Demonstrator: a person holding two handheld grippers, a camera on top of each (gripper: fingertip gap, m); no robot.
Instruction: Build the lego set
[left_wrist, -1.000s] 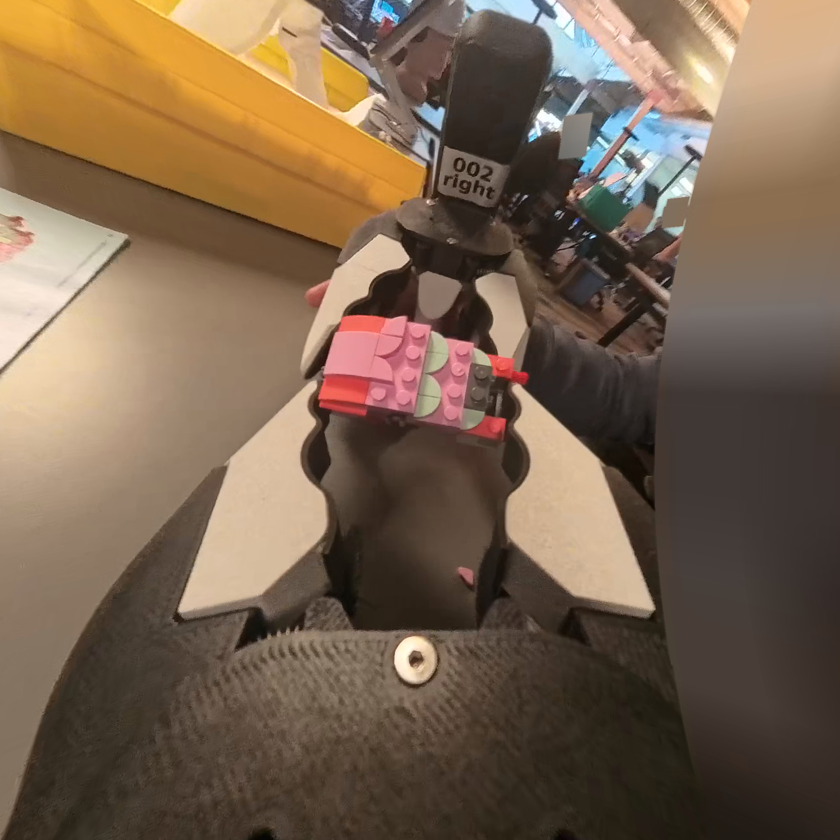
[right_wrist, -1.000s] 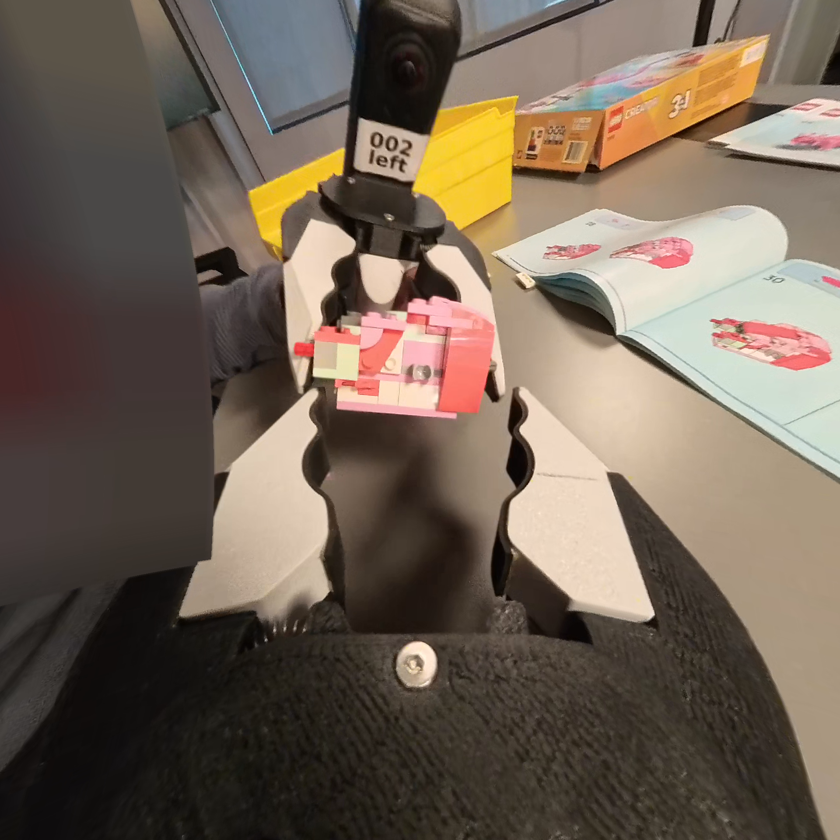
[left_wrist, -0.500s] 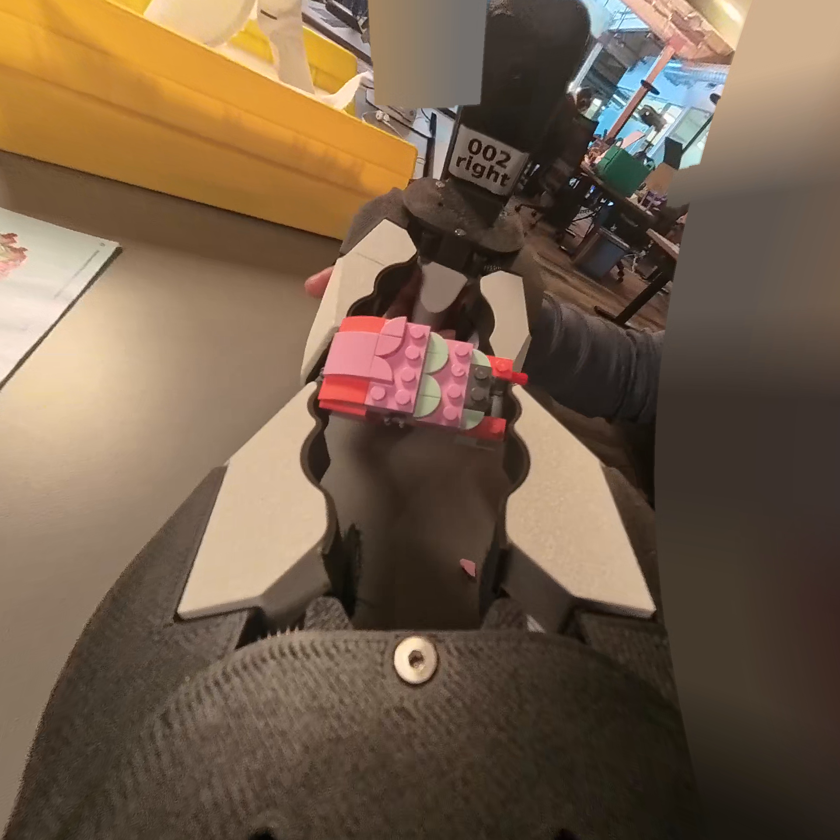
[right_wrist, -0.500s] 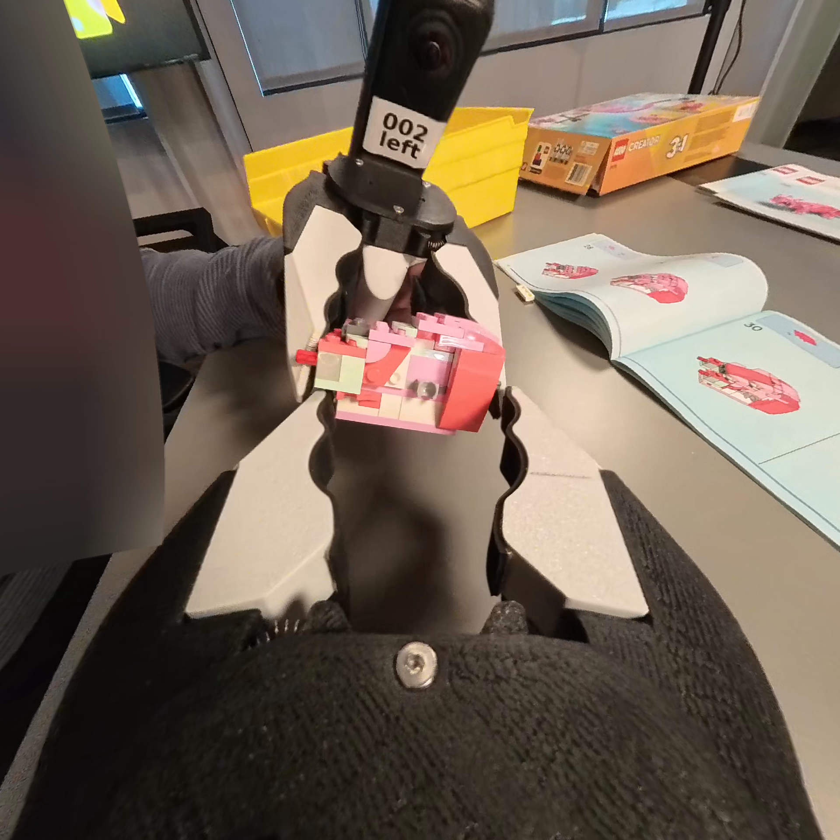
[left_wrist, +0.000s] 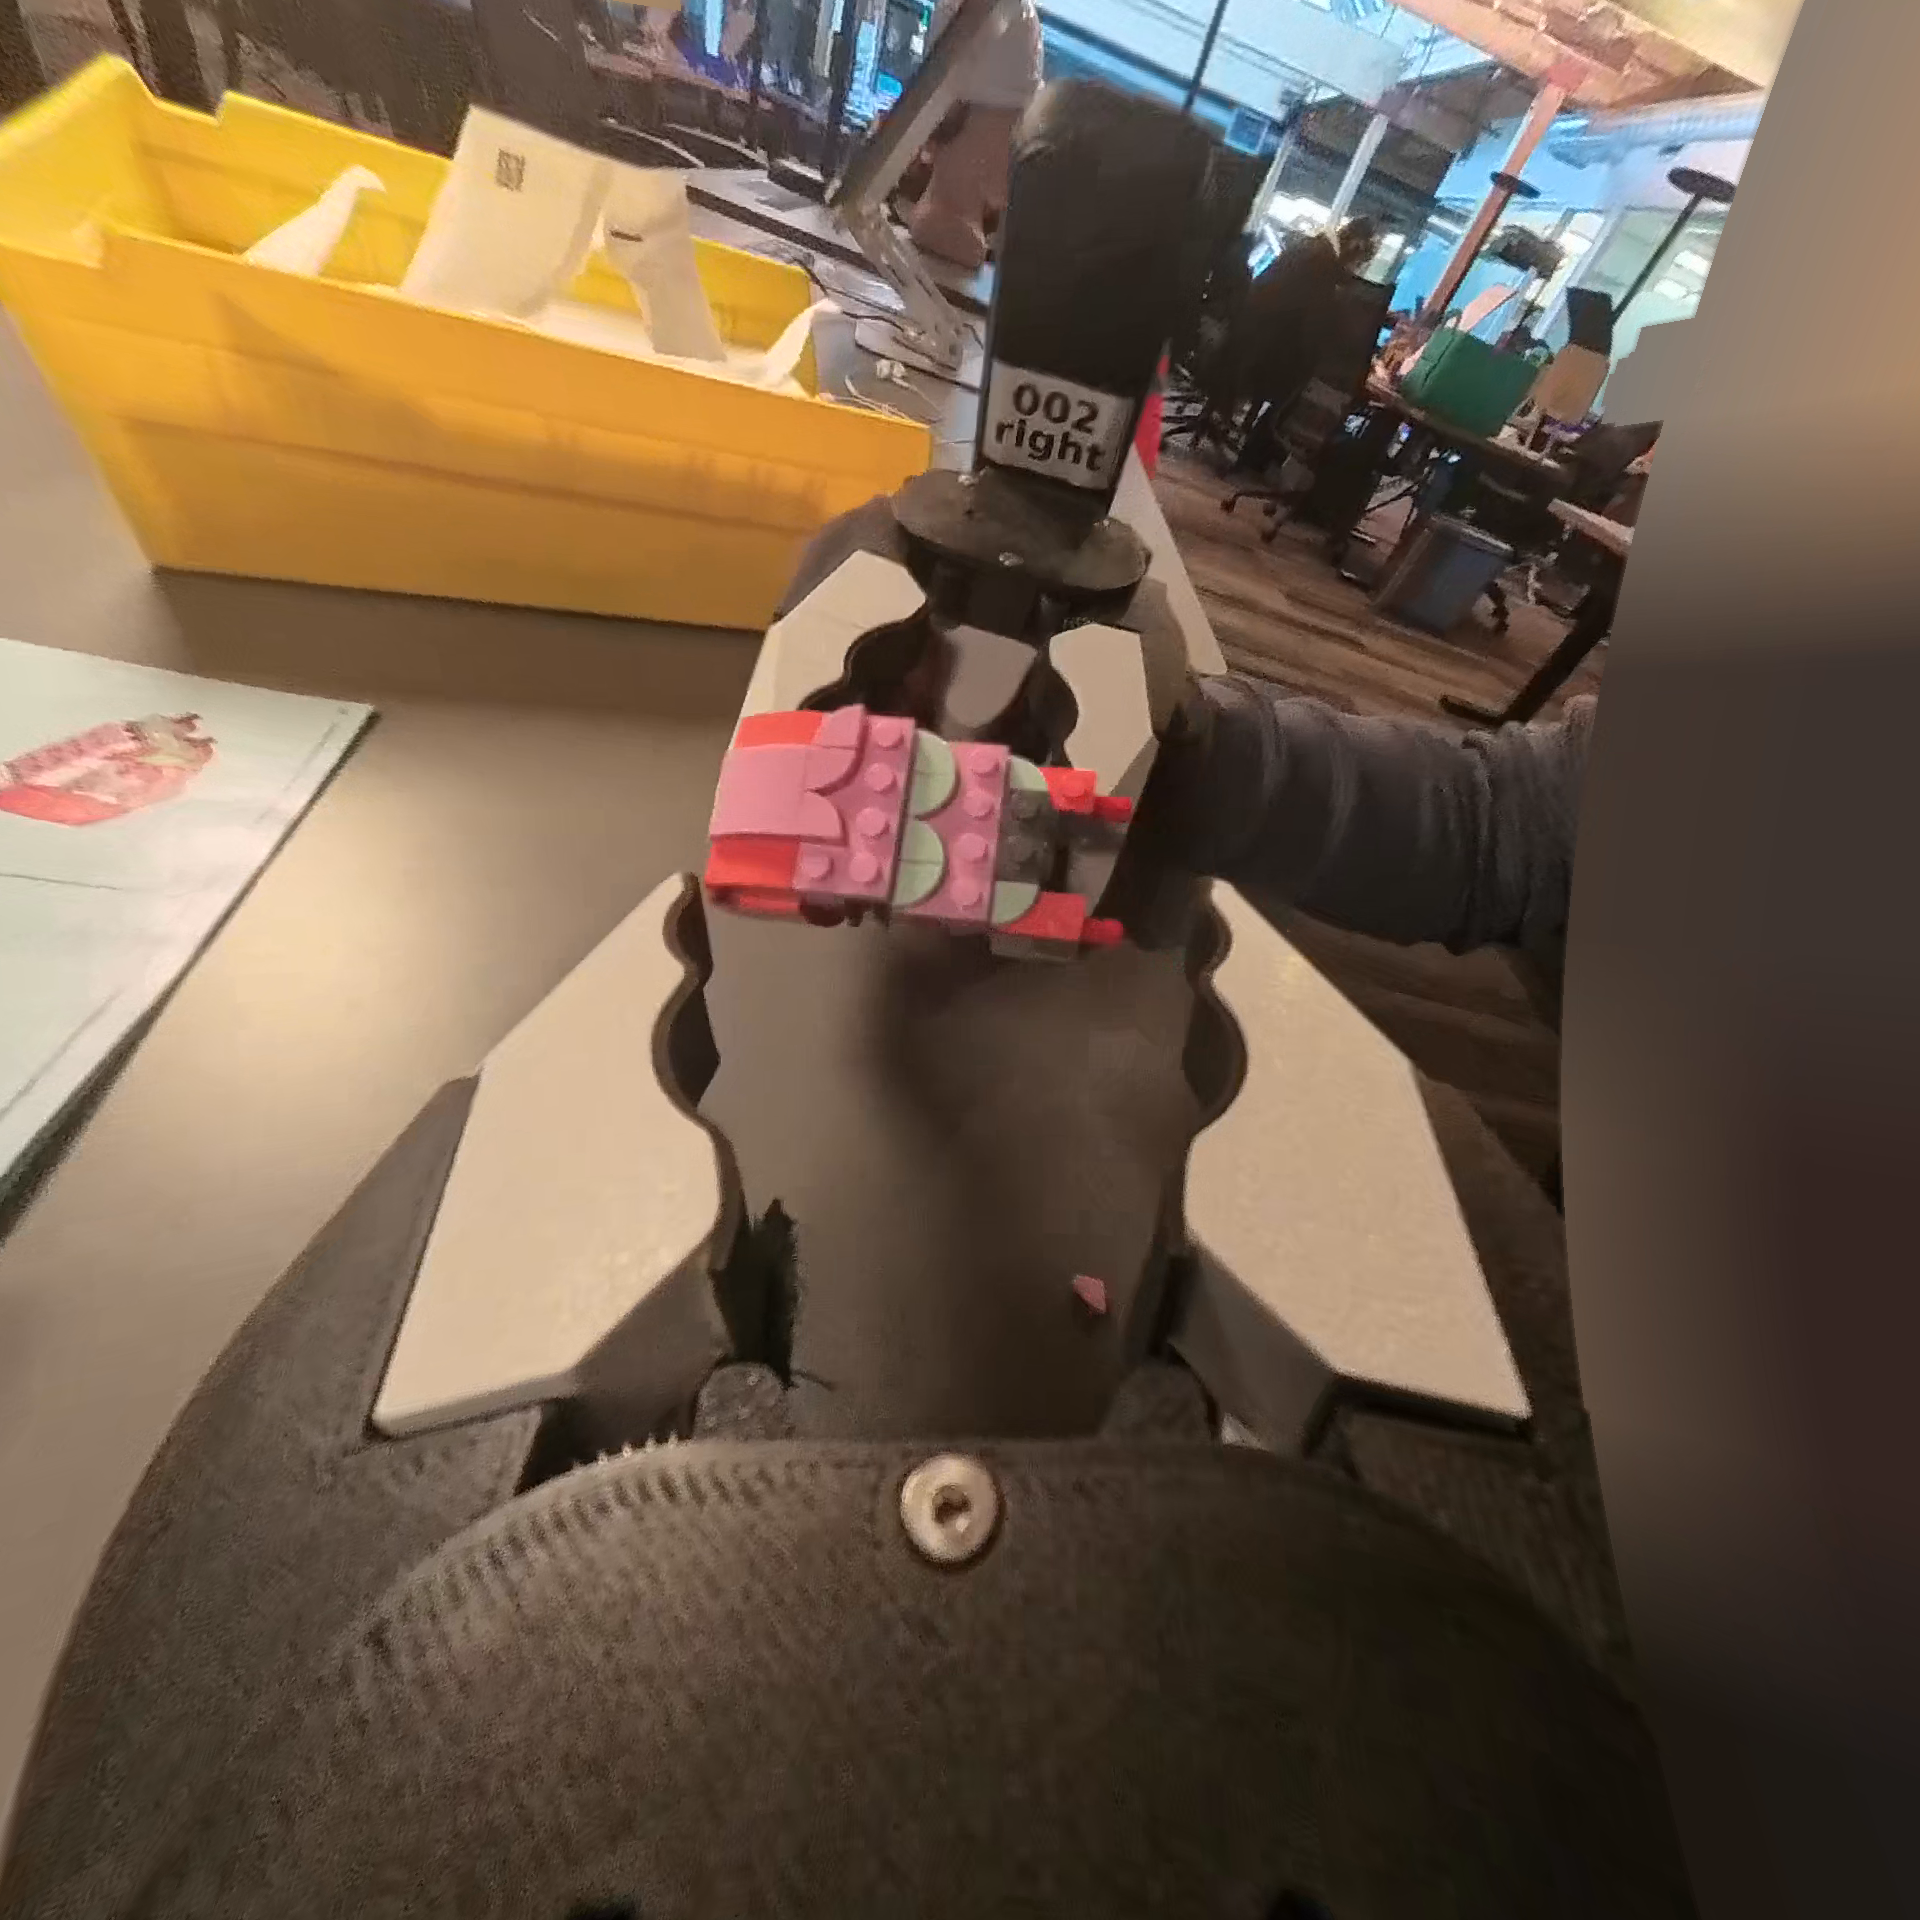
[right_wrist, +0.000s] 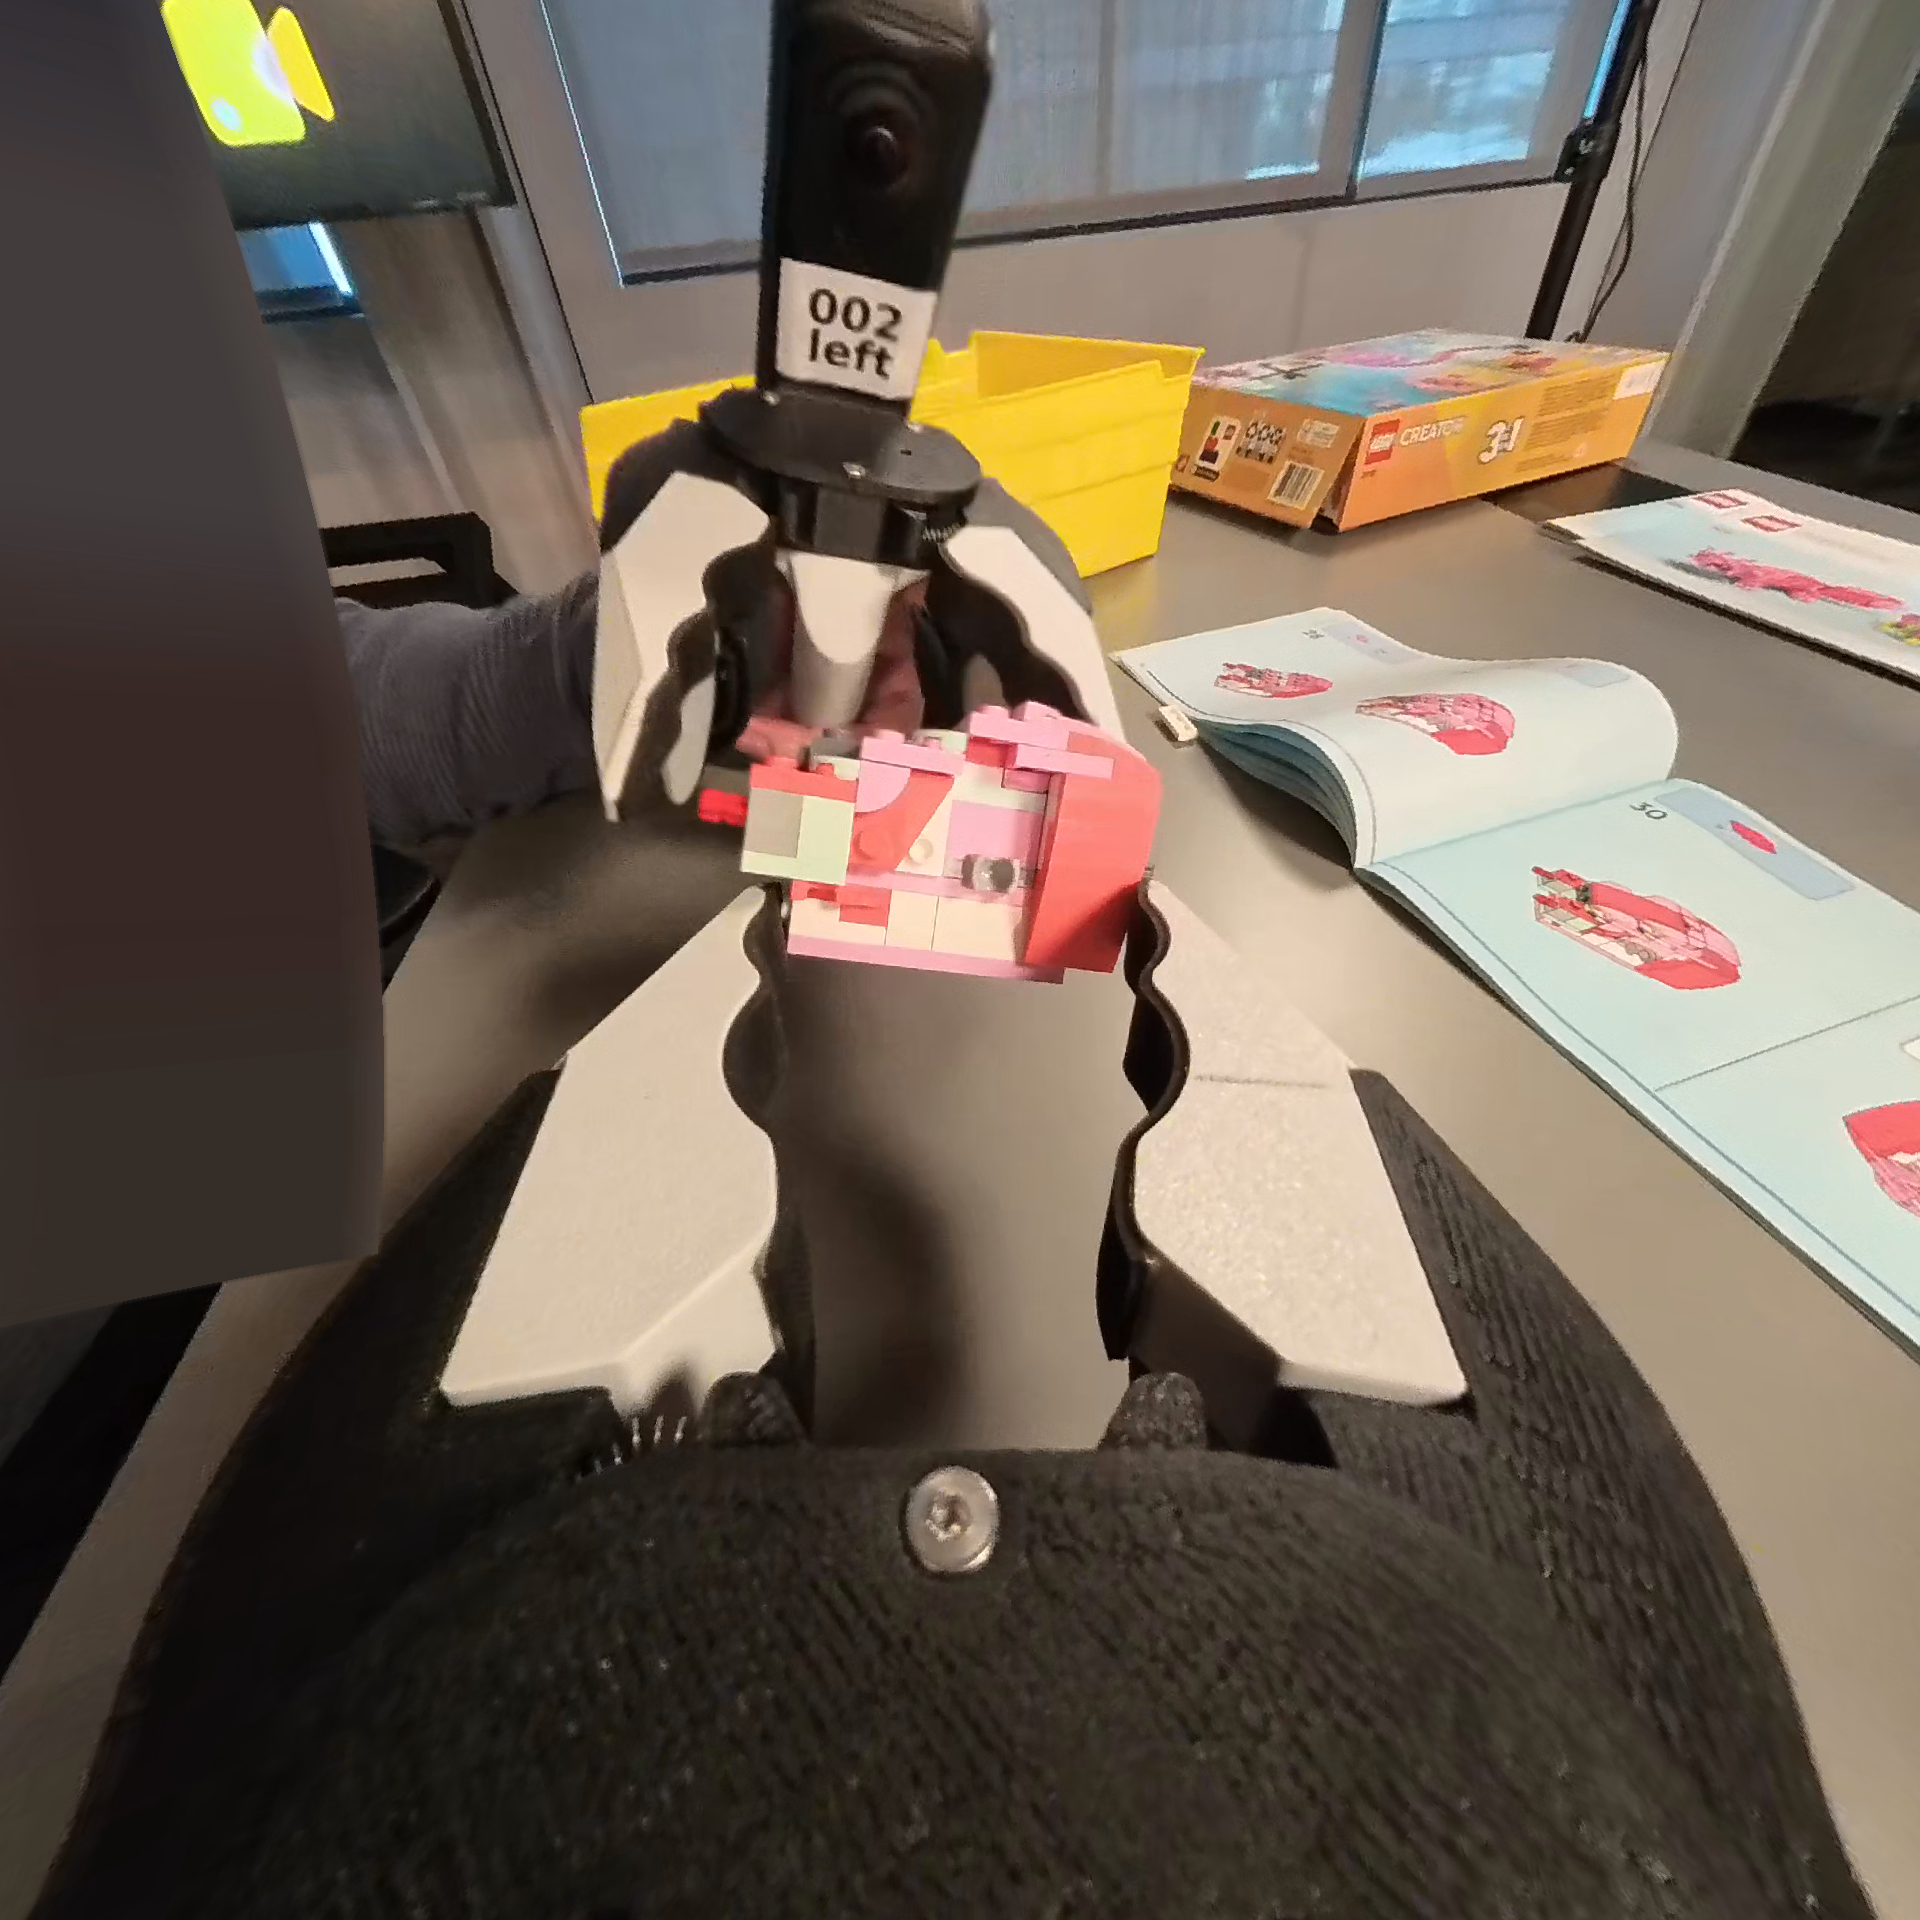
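Right gripper seems, through the blur, clamped on our pink-and-red brick model, midair between both grippers (left gripper wide, just clear); light, stiff, snap-apart, so we'd grip its flat ends.

Each camera sits just behind its own hand-held gripper, looking forward along the two fingers, low over the table. The left view faces the right hand-held gripper head-on and close; the right view faces the left hand-held gripper likewise. Both share the brick model between the fingertips, seen from opposite sides, the table and a yellow bin beyond.
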